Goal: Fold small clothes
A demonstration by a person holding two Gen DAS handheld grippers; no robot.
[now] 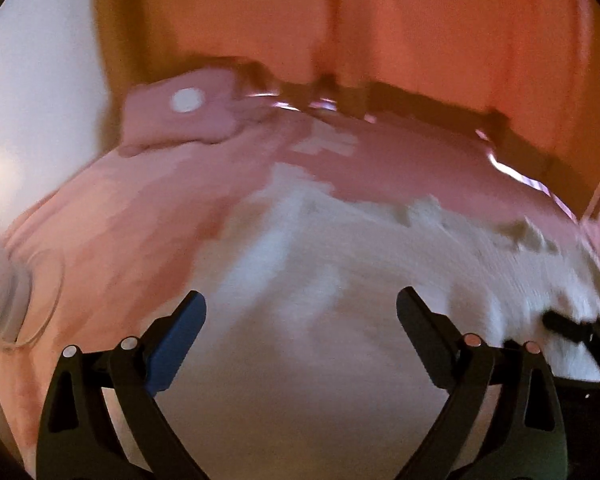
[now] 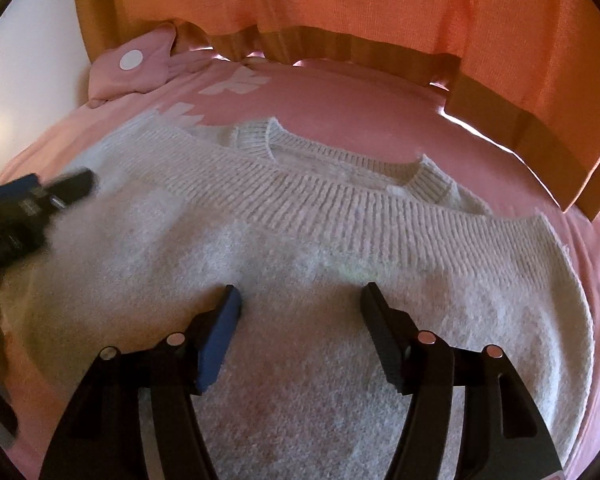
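A white knitted sweater lies on a pink bedsheet, folded over so a ribbed band runs across it, with the ribbed neckline at the far side. My right gripper is open and empty just above the sweater's middle. My left gripper is open and empty over the same sweater, which is blurred in the left wrist view. The left gripper shows at the left edge of the right wrist view. The right gripper shows at the right edge of the left wrist view.
A pink pillow with a white dot lies at the far left of the bed. An orange curtain hangs behind the bed. A white wall is at the left. A round white object sits at the left edge.
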